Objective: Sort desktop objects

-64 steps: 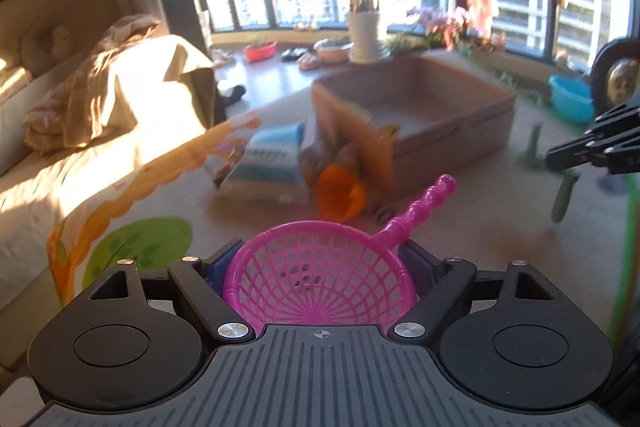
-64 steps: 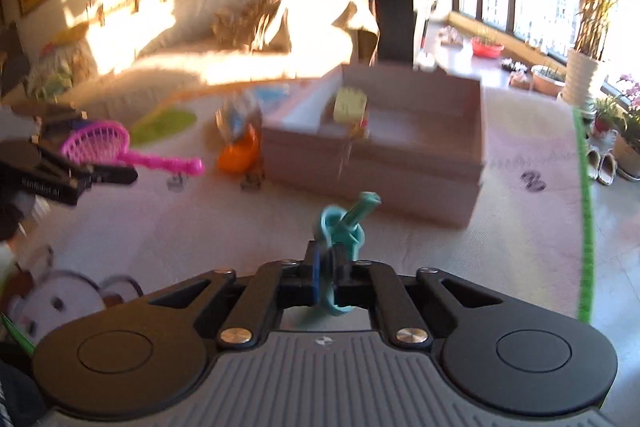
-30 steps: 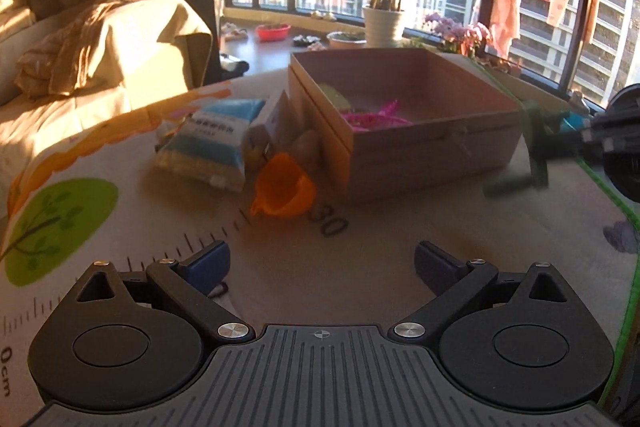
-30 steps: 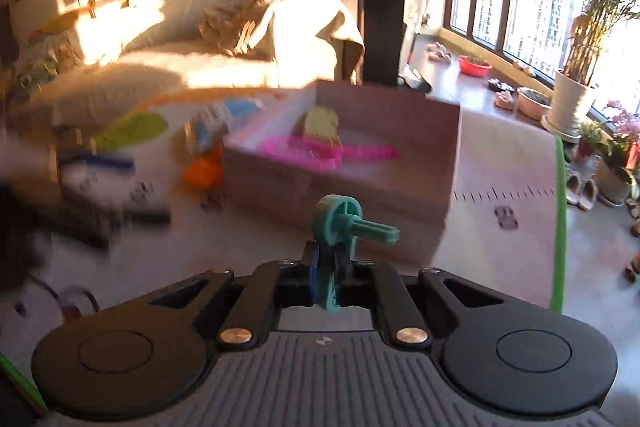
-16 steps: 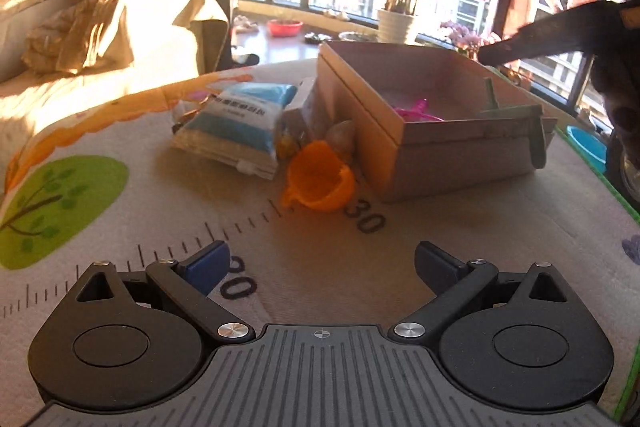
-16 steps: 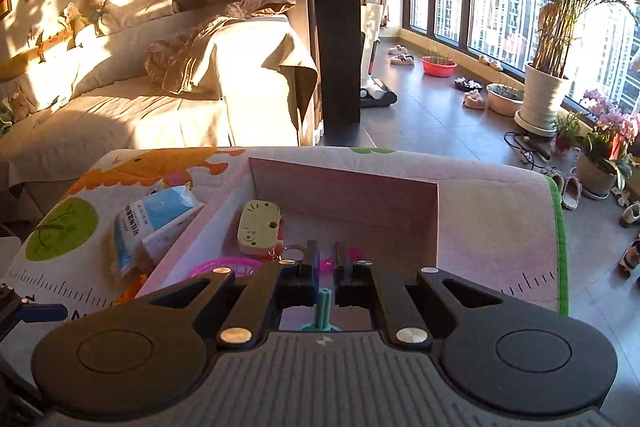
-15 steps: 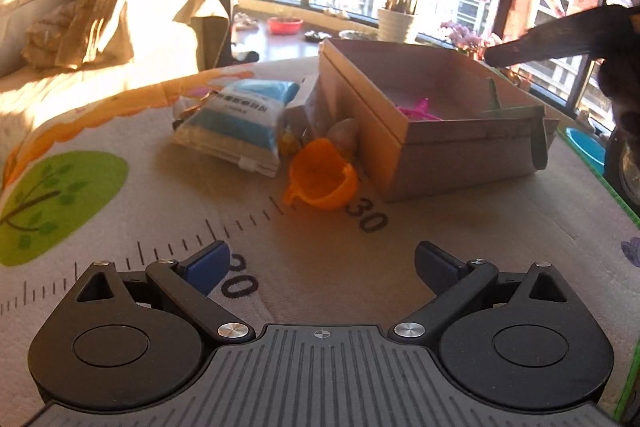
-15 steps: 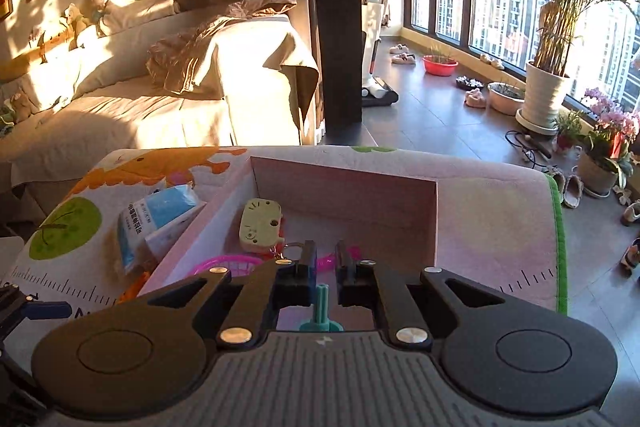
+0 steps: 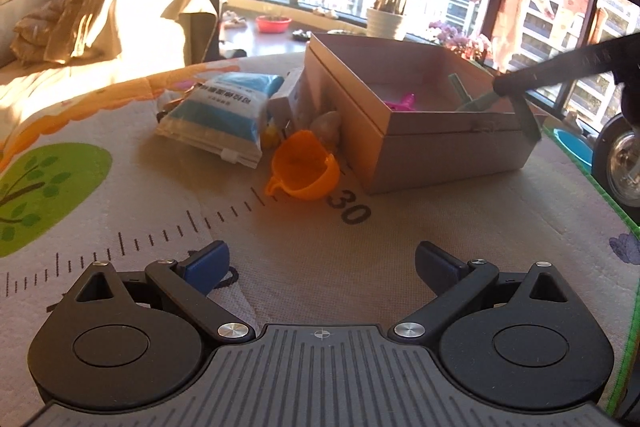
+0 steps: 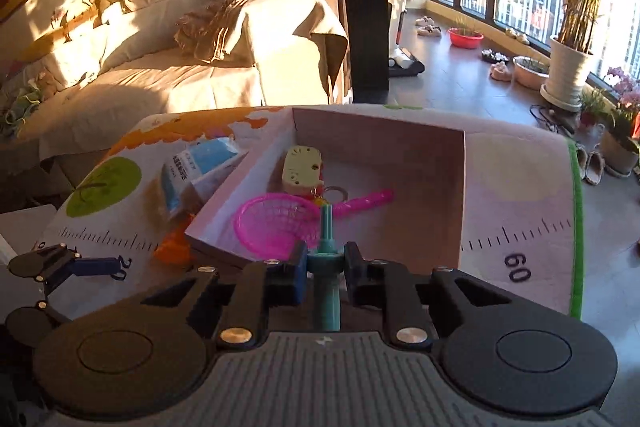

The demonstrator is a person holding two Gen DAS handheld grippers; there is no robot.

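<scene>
My right gripper [image 10: 325,259] hangs over the near side of the open cardboard box [image 10: 460,163]. A teal plastic toy [image 10: 326,267] sits between its fingers, which stand slightly apart around it. In the box lie a pink net scoop [image 10: 276,223] and a pale yellow toy [image 10: 301,163]. My left gripper [image 9: 320,259] is open and empty, low over the mat. An orange cup [image 9: 305,171] and a blue-white packet [image 9: 224,111] lie beside the box [image 9: 440,143]. The right gripper's fingers [image 9: 560,67] and the teal toy [image 9: 476,103] show over the box.
A small pile of items [image 9: 304,107] leans against the box's left wall. The mat [image 9: 280,227] has printed ruler marks and a green border [image 10: 574,227] at the table edge. A sofa [image 10: 200,67] stands beyond the table.
My left gripper let the pink net scoop go into the box and drew back, open. My right gripper carried the teal toy over the box; its fingers have parted a little.
</scene>
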